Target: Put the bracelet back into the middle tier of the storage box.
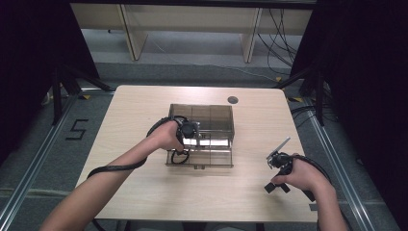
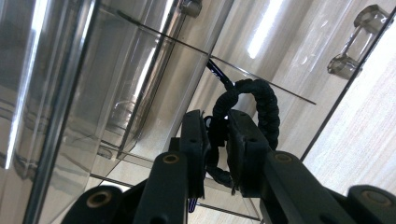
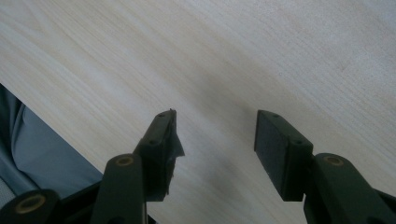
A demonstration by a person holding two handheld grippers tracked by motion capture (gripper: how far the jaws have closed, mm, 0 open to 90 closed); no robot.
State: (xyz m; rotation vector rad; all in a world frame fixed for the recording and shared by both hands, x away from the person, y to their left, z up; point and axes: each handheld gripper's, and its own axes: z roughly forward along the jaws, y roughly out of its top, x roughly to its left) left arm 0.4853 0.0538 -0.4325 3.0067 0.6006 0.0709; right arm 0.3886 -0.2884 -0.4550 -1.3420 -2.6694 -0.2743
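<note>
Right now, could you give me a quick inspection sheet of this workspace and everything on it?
Surface: pale wooden table, round grey cap near the far edge.
Job's things: clear plastic box mid-table; black braided cord, looped.
Clutter: nothing seen.
Grippers: left gripper shut on the braided cord at the box; right gripper open, nothing between the jaws, over bare table.
Cables: black cable trails beside the left forearm; loose wires on the floor behind.
Surroundings: dark curtains, pale shelving beyond the table.

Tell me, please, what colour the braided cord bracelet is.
Black braided cord bracelet, clearest in the left gripper view.
</note>
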